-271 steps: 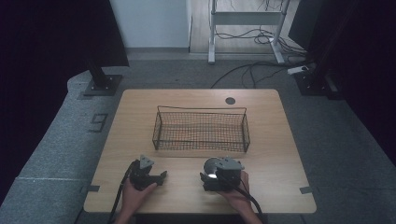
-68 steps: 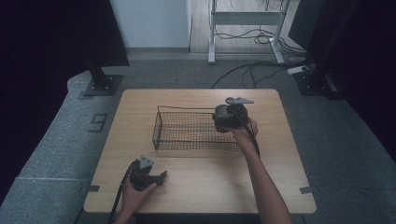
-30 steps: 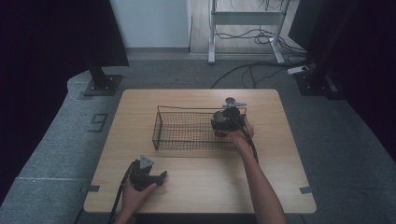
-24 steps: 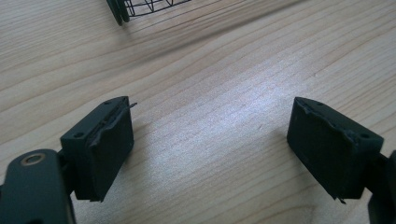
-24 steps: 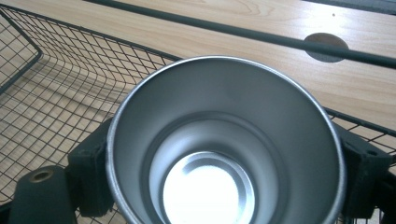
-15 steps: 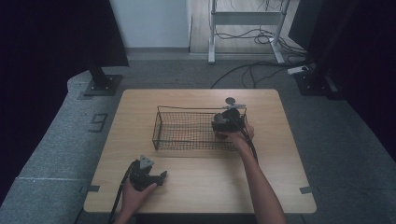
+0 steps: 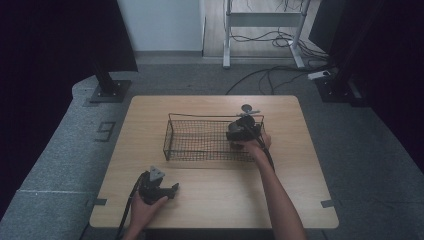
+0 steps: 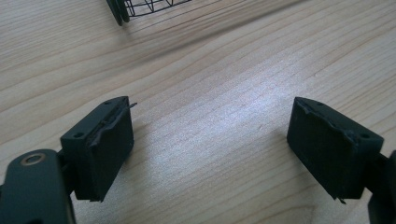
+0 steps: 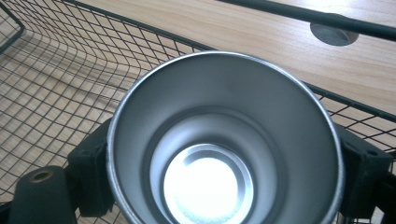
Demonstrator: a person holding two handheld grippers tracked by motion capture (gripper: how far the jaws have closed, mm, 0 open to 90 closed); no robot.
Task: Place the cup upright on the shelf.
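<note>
I have the right gripper (image 7: 243, 131) clamped on a steel cup (image 9: 224, 140), jaws pinching its sides, held upright over the right end of the wire basket (image 7: 200, 140) to set it inside. The basket's mesh wall crowds it. My left gripper (image 8: 224, 154) rests wide open, empty, on the tabletop (image 7: 215, 195).

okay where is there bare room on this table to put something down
Bare wood lies between the wire basket and the left gripper, along the table's near right, and behind the basket. It is crowded at the basket's right end, where the right gripper holds a steel cup.
</note>
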